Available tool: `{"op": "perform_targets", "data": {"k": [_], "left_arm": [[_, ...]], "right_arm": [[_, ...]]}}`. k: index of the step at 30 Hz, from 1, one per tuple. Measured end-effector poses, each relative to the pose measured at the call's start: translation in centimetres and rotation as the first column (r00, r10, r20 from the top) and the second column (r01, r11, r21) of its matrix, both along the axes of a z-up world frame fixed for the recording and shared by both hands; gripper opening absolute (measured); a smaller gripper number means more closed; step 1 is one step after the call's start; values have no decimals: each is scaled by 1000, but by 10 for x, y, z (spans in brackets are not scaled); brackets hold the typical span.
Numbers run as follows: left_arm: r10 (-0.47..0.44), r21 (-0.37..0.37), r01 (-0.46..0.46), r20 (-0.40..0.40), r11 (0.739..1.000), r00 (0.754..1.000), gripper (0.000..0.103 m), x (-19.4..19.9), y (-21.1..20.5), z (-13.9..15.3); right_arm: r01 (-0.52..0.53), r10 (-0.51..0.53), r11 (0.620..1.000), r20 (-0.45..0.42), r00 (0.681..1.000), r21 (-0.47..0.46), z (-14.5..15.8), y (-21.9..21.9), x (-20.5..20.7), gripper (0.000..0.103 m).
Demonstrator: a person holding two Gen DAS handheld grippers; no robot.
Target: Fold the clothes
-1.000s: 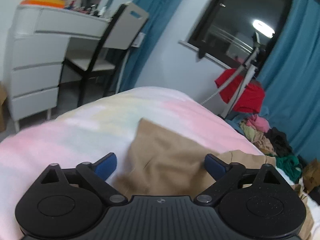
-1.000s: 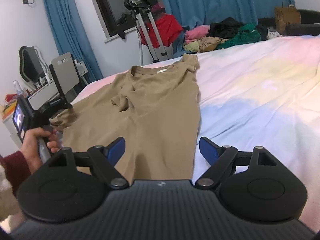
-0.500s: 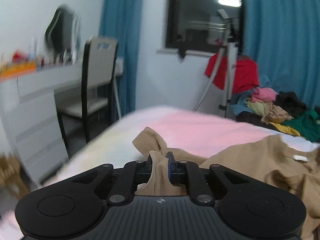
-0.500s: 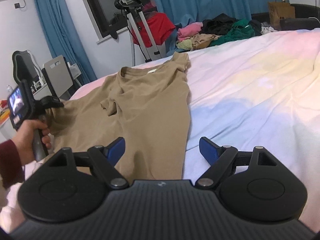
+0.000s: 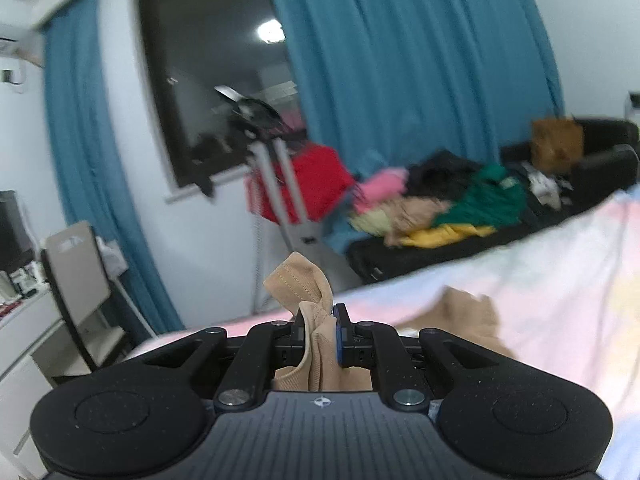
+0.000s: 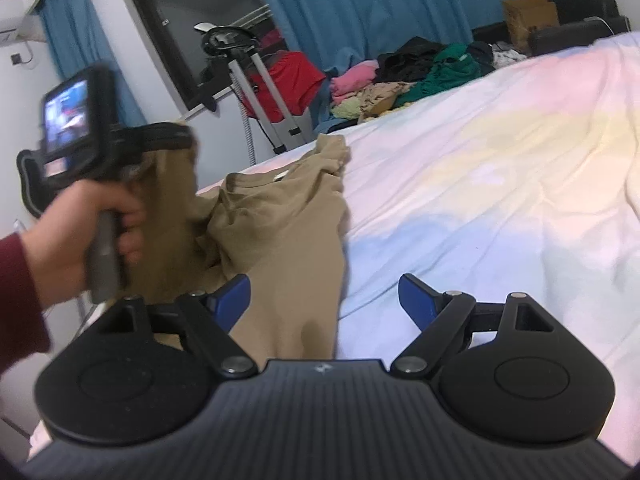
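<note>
What we cannot make out around the tan shirt

In the right wrist view, the tan shirt (image 6: pixel 280 232) runs under the right gripper's (image 6: pixel 324 300) black body, so we lose its near hem, and its left side hangs behind the person's hand (image 6: pixel 76 236) and the smeared left gripper (image 6: pixel 176 138), whose fingertips we cannot separate from the cloth. The maroon sleeve (image 6: pixel 18 300), left of the shirt, is cut by the picture's edge. In the left wrist view, the pile of clothes (image 5: pixel 440 208) beyond the shirt is blurred, so we cannot tell single garments; the shirt's pinched fold drops out of sight behind the gripper body.
</note>
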State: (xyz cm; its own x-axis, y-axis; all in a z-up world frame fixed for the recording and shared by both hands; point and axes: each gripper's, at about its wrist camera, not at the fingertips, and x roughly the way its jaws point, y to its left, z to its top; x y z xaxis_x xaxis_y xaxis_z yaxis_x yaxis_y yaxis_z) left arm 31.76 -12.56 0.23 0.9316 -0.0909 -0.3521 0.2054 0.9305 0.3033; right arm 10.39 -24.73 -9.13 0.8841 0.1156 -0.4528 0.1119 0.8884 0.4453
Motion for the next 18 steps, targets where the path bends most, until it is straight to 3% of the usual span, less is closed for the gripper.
{"op": "perform_targets", "data": {"k": [2,4,6,9,13,18], "left_arm": [[-11,-8,11,-57,1000,998,12,5,-21,-18],[-37,-36,32,-131,999,991,24,9,-33,-36],[-61,-71,51,-147,996,987,28,5,-27,-43],[-90,-117,73,-147,990,985,62,-4,-14,-49],[-59,-197,25,-169,980,984,63,-34,25,-37],[21,-269,-65,-160,961,987,71,-118,99,-4]], "right_arm": [[8,-8,1000,-1,1000,9,-2,-3,1,83],[13,-13,1000,-1,1000,15,-4,-6,2,83],[8,-8,1000,-4,1000,19,-7,-7,4,83],[2,-2,999,-4,1000,37,-9,-8,7,83],[4,-4,999,2,1000,45,-10,-11,6,83],[-2,2,1000,27,1000,14,-4,-6,0,83]]}}
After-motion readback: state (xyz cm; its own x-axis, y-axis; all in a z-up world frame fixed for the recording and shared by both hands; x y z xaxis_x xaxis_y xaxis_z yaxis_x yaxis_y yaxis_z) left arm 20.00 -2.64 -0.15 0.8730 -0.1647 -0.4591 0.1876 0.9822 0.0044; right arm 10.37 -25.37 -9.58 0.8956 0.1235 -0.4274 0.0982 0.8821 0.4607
